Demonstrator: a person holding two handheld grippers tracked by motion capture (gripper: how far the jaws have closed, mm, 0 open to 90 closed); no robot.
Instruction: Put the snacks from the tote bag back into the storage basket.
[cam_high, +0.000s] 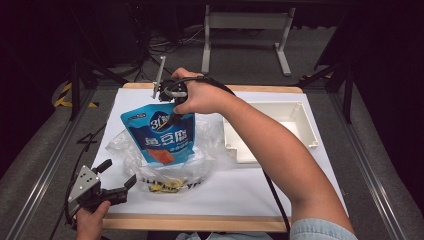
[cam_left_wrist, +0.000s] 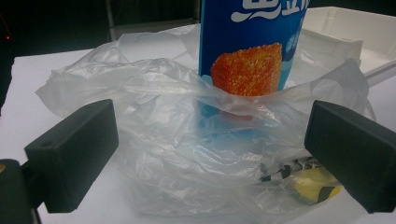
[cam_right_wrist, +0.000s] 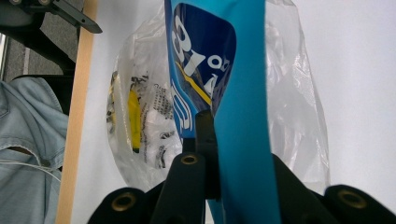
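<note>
The right gripper (cam_high: 172, 107) has its fingers clamped on the top edge of a blue plastic snack pouch with white lettering and a picture of an orange fried cube (cam_high: 159, 132); the person's right hand (cam_high: 197, 95) holds it over the far middle of the white-covered desk (cam_high: 280, 185). In the right gripper view the pouch's blue film (cam_right_wrist: 243, 116) runs straight down between the black fingers (cam_right_wrist: 205, 135), which press it from both sides. The pouch hangs upright, its lower end sunk into the open mouth of a crumpled clear plastic bag with black and yellow print (cam_high: 170, 172) that lies on the desk near the front edge. The left gripper (cam_high: 112, 182) rests low at the desk's front left corner in the person's left hand (cam_high: 92, 220), its fingers spread wide apart and touching nothing. In the left gripper view those black fingers (cam_left_wrist: 70, 149) stand on either side of the clear bag (cam_left_wrist: 163, 154), apart from it, with the pouch (cam_left_wrist: 247, 51) rising behind the bag's rim. A shallow white plastic tray (cam_high: 300, 125) sits on the desk's right side, just beside the bag.
</note>
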